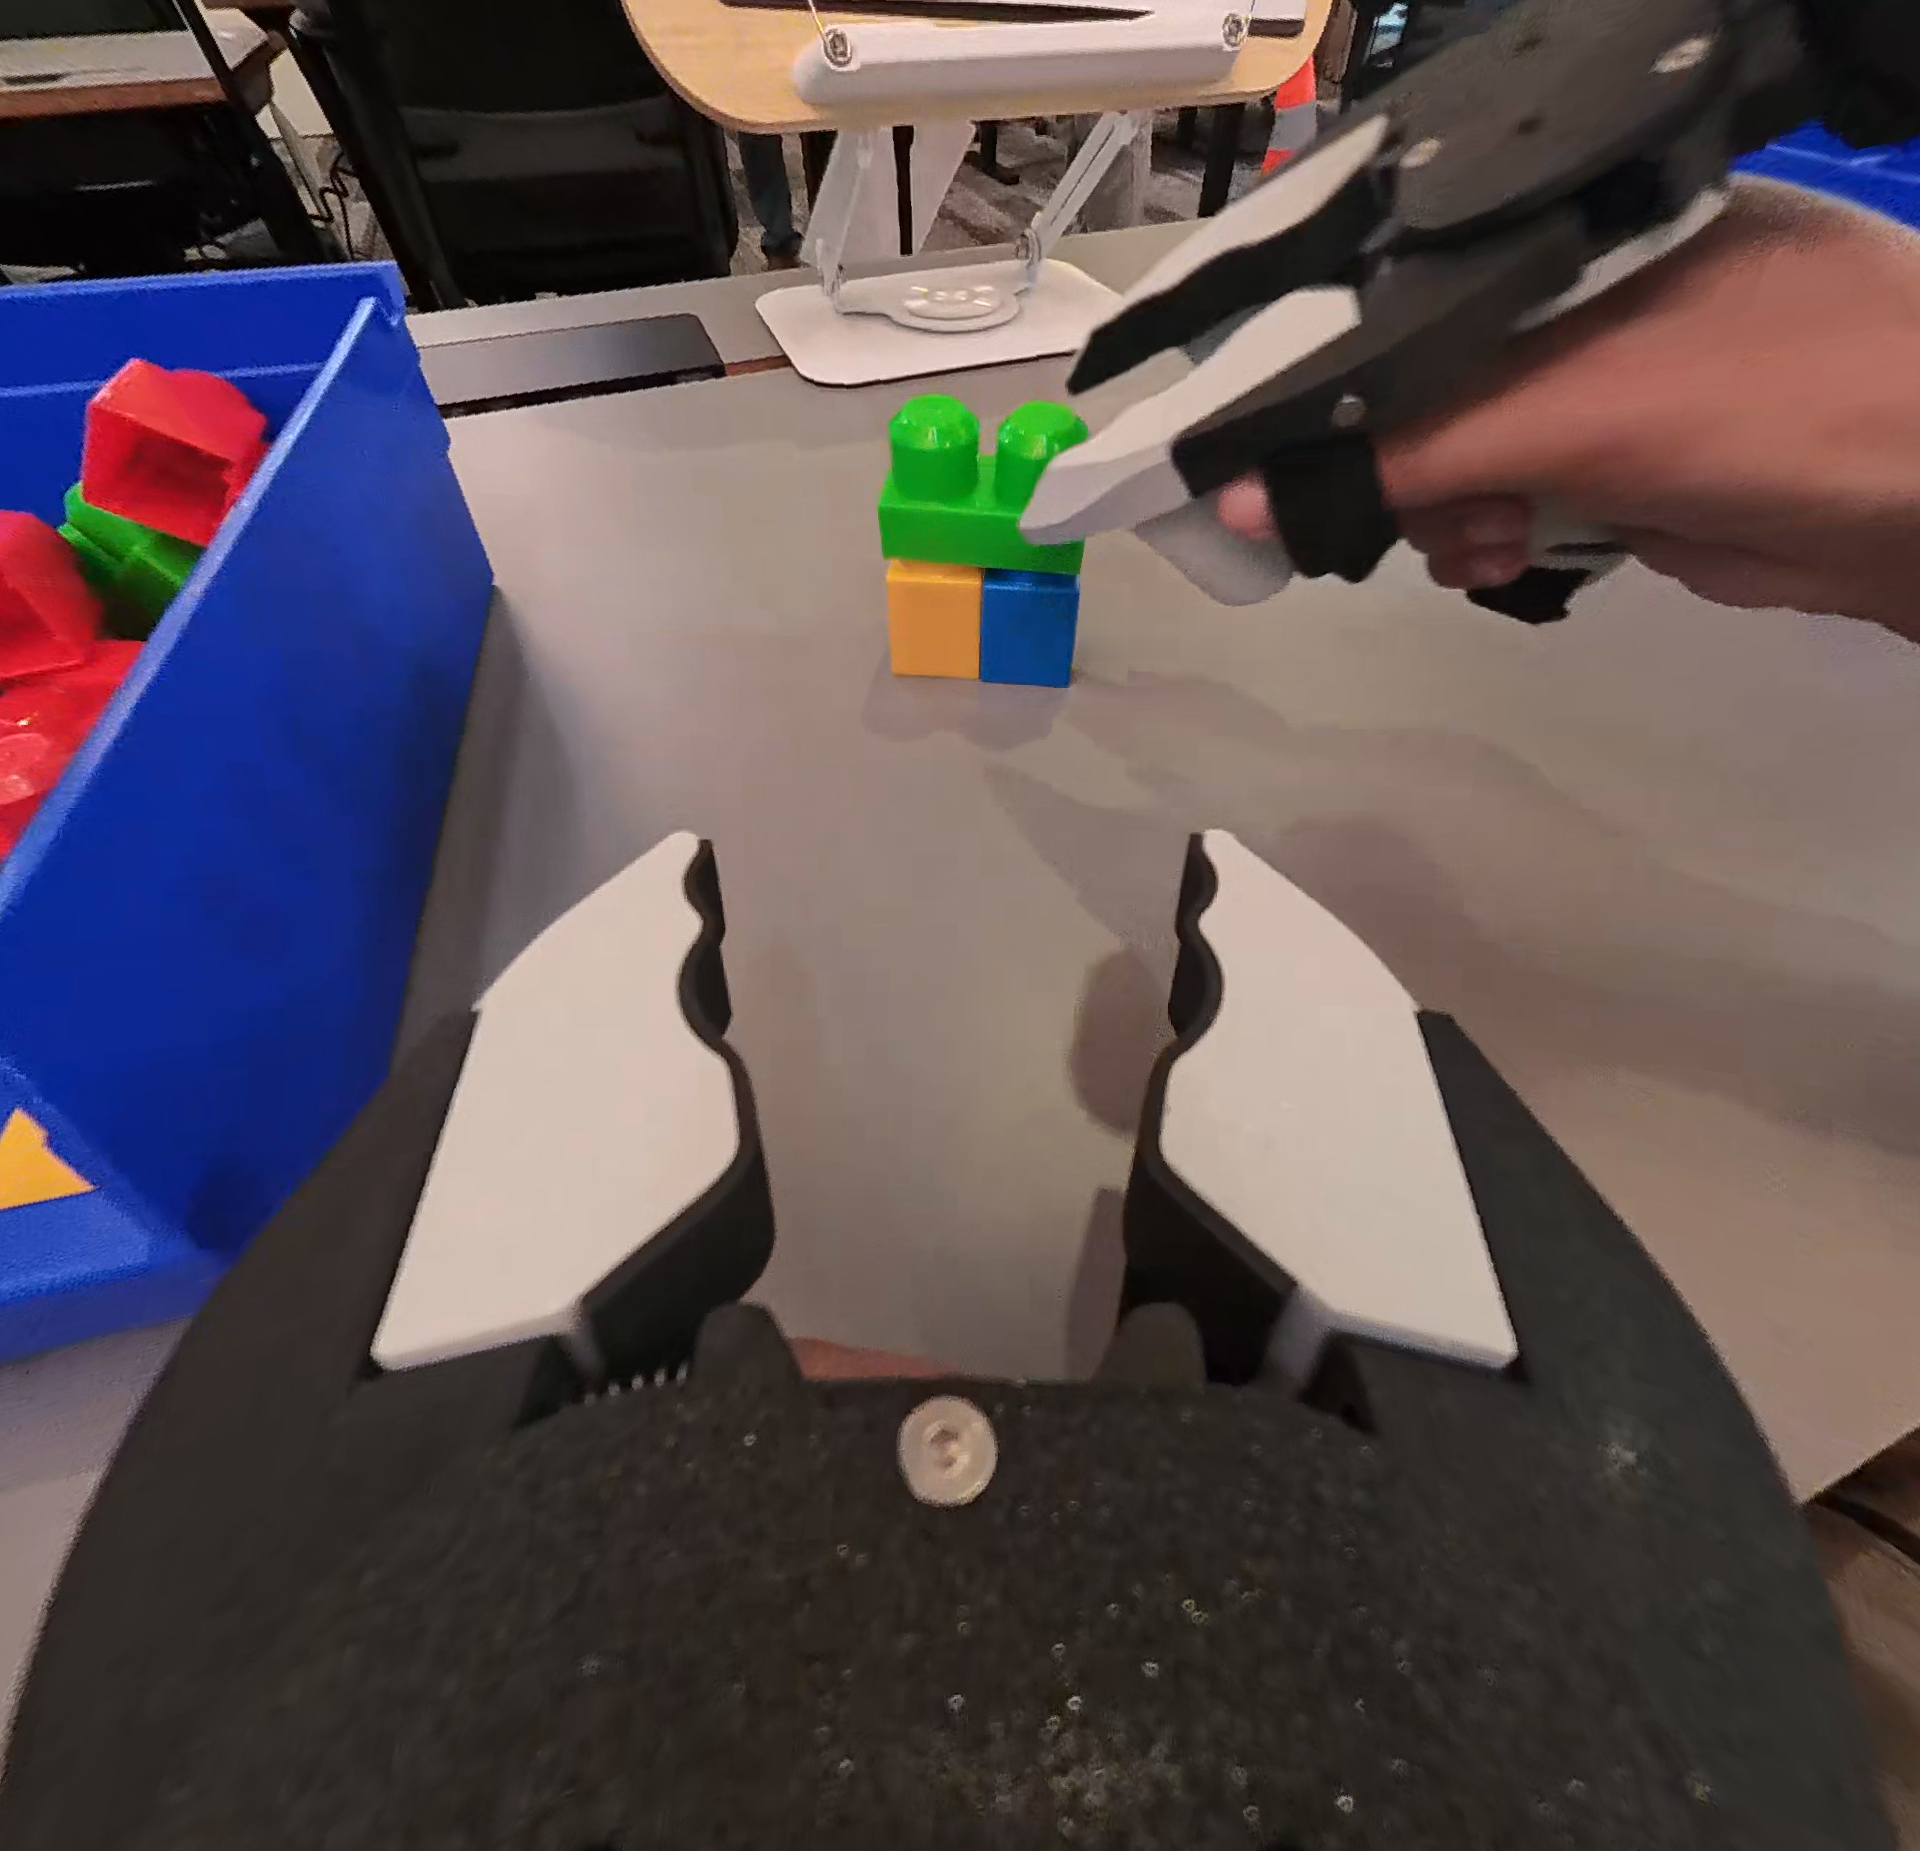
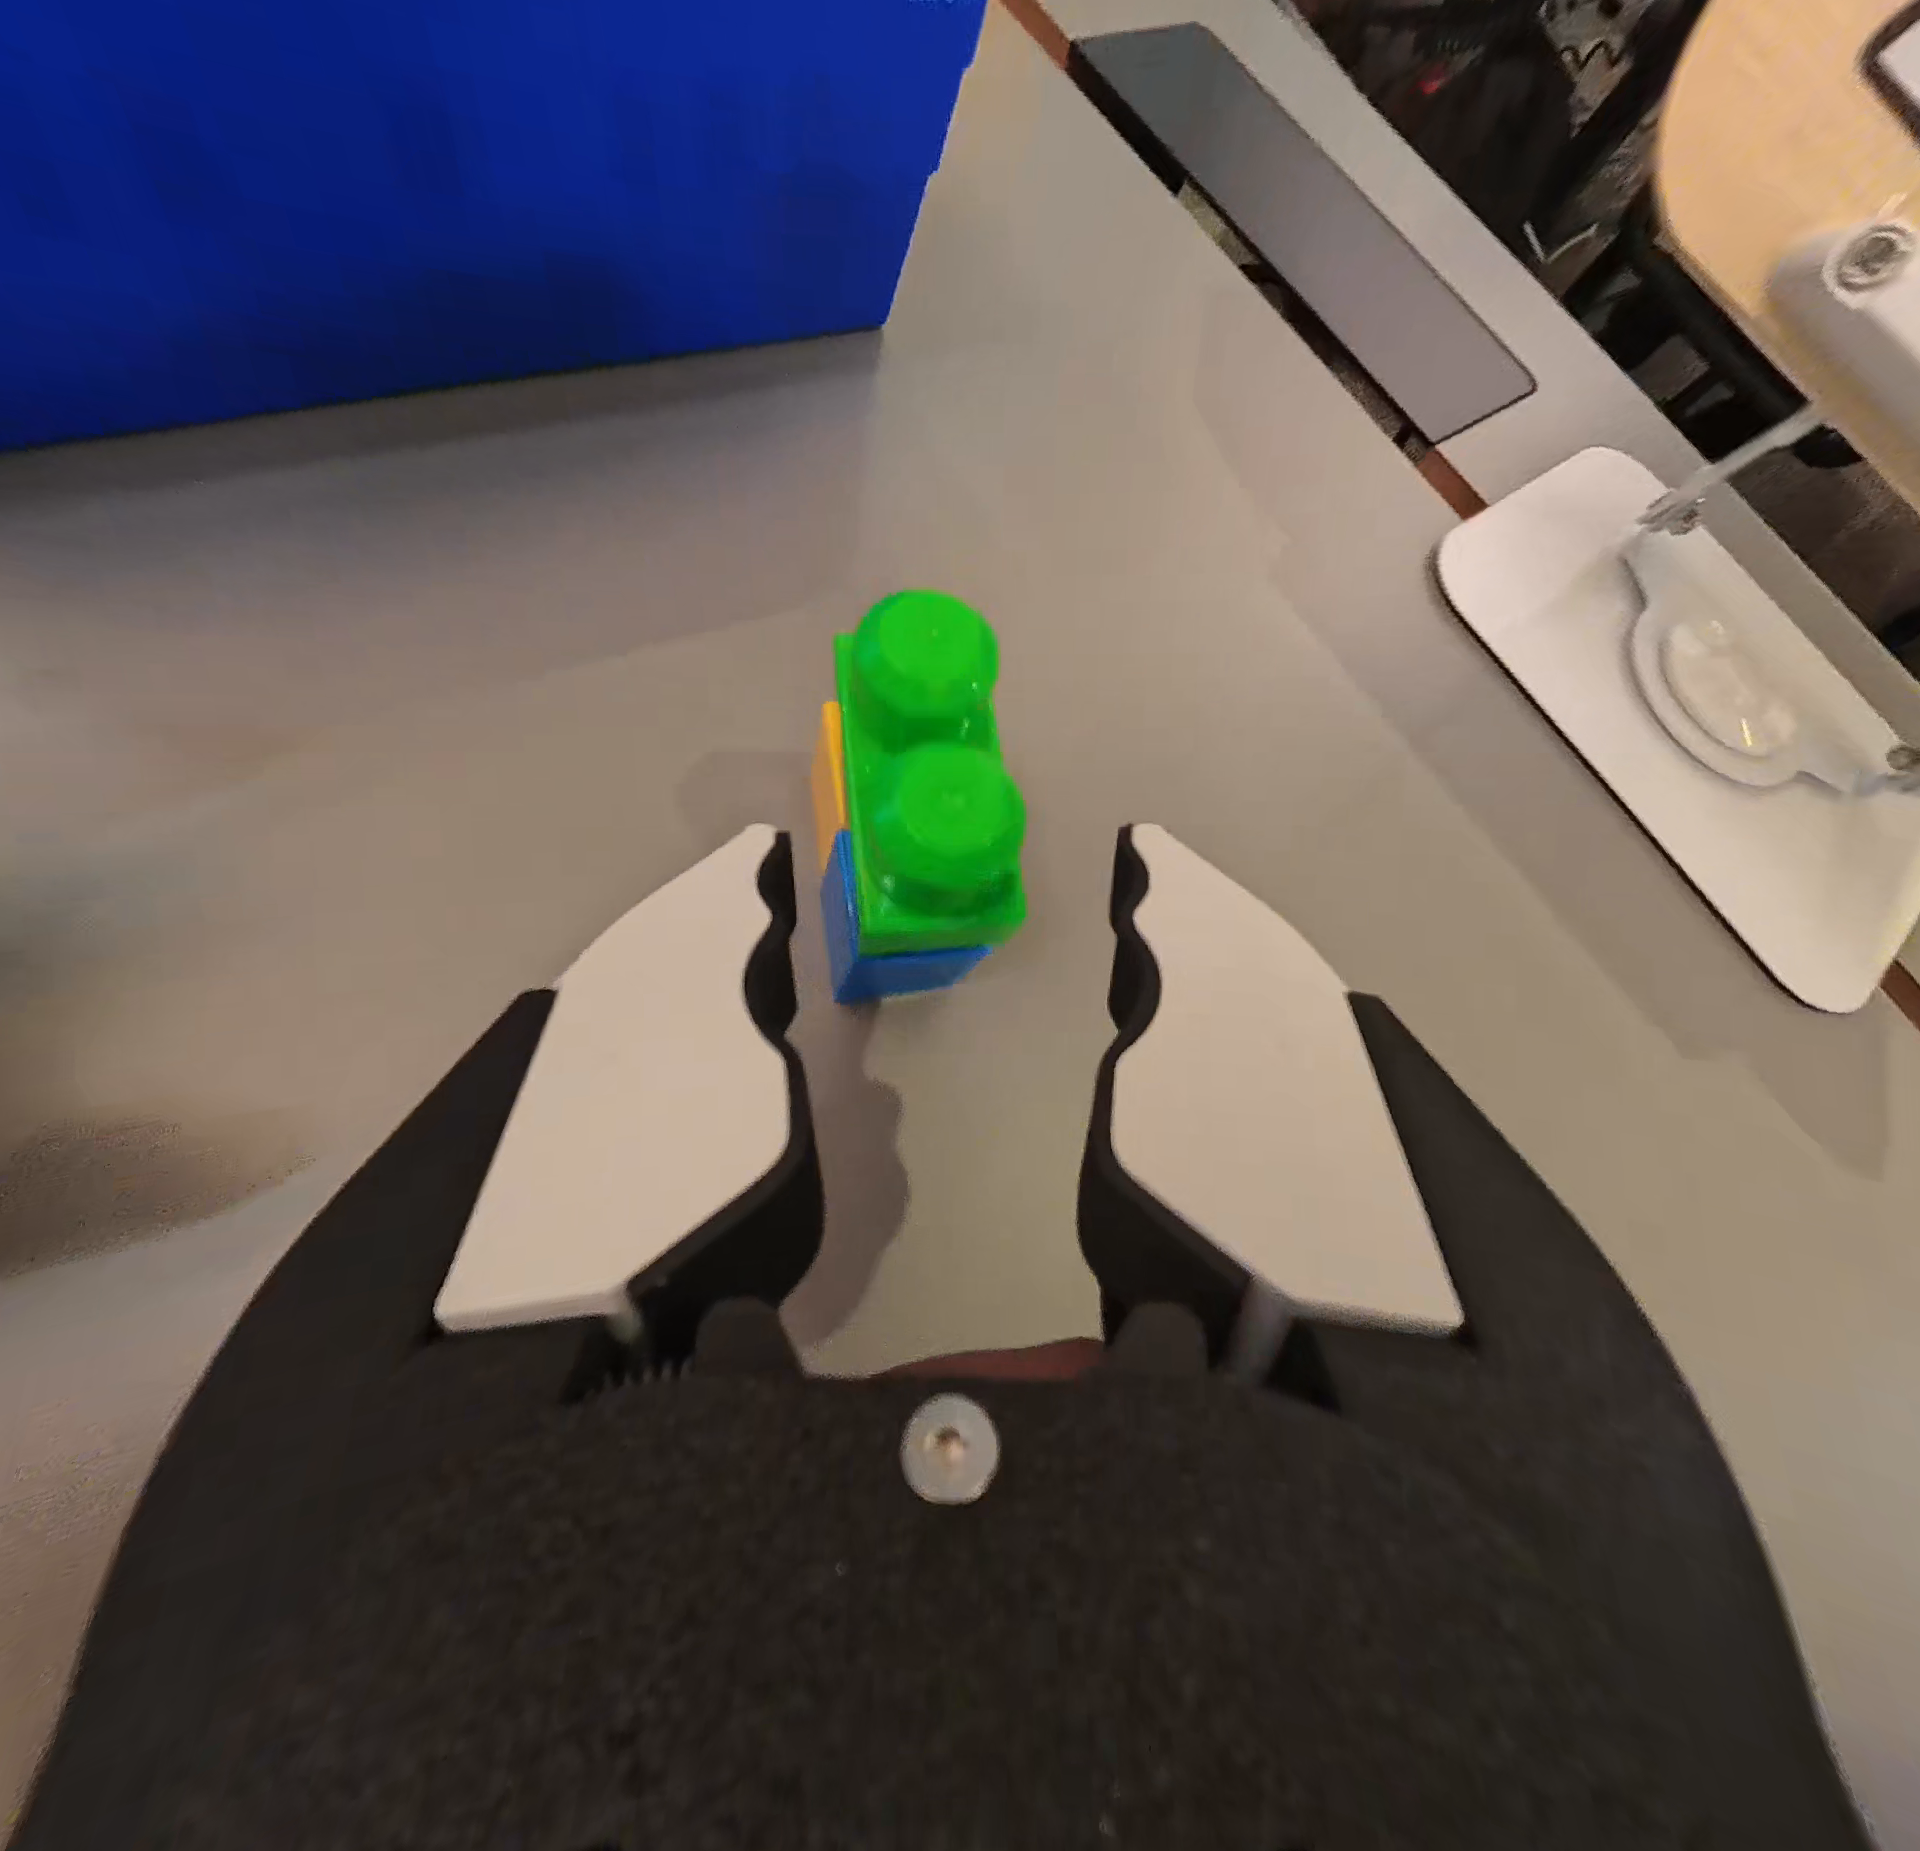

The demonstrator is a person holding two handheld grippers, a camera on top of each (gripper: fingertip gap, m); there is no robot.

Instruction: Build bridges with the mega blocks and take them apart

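Note:
A small bridge stands on the grey table [image 1: 727, 741]: a green two-stud block [image 1: 966, 497] lies across a yellow block [image 1: 933, 619] and a blue block [image 1: 1029, 629]. My right gripper [image 2: 951, 845] is open. Its fingertips [image 2: 753, 866] flank the near end of the green block [image 2: 925, 741], above the blue block [image 2: 899, 965], with a gap on each side. The yellow block [image 2: 829, 762] peeks out on the left. The right gripper also shows in the left wrist view [image 1: 1060, 451], held by a hand. My left gripper [image 1: 945, 856] is open and empty, well short of the bridge.
A blue bin [image 1: 260, 658] stands at the left and holds red blocks [image 1: 166, 440] and a green block [image 1: 114, 554]; its wall shows in the right wrist view [image 2: 468, 191]. A white stand base [image 1: 935, 326] and a black strip [image 1: 571, 357] lie behind the bridge.

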